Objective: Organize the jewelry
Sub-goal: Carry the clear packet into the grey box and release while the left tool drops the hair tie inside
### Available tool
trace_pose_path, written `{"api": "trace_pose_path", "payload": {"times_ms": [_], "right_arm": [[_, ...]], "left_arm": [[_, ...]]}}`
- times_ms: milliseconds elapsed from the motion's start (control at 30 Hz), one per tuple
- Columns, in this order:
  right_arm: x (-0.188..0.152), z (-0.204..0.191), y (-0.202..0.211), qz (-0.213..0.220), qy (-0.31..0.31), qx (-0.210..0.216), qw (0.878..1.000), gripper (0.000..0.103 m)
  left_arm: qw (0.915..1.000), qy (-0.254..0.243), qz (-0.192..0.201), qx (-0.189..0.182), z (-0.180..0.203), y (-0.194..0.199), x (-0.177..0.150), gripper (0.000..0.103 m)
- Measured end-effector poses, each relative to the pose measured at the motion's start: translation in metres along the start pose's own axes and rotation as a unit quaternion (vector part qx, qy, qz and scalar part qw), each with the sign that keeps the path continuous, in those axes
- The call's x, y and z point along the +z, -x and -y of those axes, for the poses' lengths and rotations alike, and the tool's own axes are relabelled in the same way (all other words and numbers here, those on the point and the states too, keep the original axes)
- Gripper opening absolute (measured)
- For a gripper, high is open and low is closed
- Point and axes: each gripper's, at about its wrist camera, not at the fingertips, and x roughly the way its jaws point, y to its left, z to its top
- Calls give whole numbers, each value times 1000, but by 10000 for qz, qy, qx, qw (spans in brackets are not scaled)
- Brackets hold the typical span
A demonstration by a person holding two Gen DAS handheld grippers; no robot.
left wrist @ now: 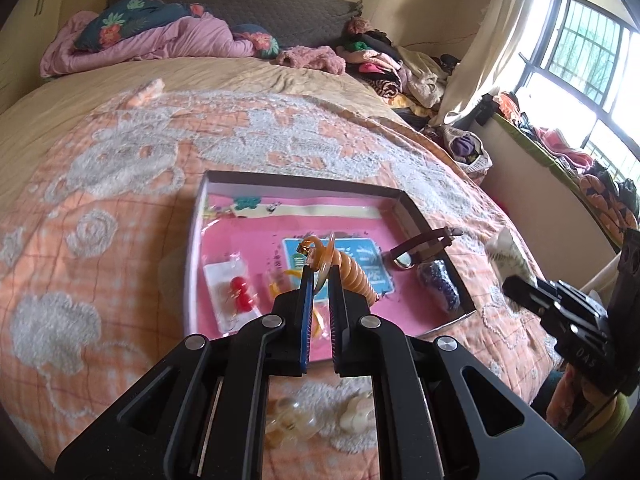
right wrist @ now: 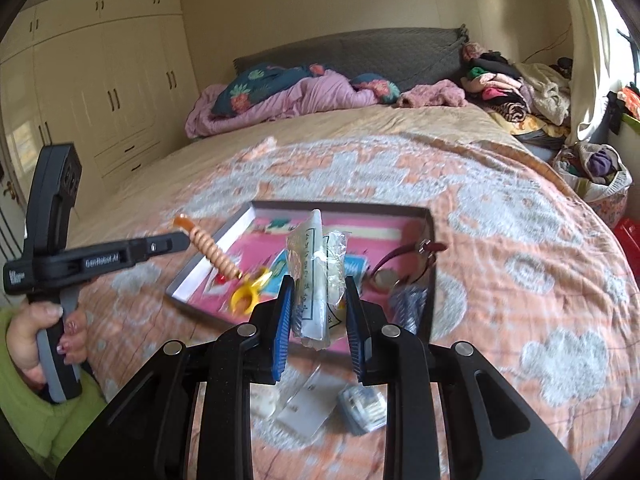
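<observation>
A bed's orange quilt carries the shallow box, partly filled just ahead of both tongs. Left tongs clamp an orange spiral bracelet; right tongs grip a clear packet. Several pieces below them still await sorting.

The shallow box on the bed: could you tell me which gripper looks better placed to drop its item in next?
Left, probably. The left gripper holds the orange spiral bracelet directly over the box, while the right gripper grips a clear packet nearer the box's front edge.
</observation>
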Motion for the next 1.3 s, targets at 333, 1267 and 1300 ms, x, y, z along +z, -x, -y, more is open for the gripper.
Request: {"api": "trace_pose_path", "payload": {"times_ms": [333,1267,1300], "right_arm": [[6,21,-8,45,-165,-208,9996,23],[-22,22,-75,-694,-131,-179,9973,23],[-22,22,-77,-710,-131,-181,9972,23]], "left_arm": [[9998,-135,-95,-77,18,-28,2,2],[9978,-191,-626,-90,15,-75,-20,2],[9978,-184,-632,-86,15,-75,-21,2]]}}
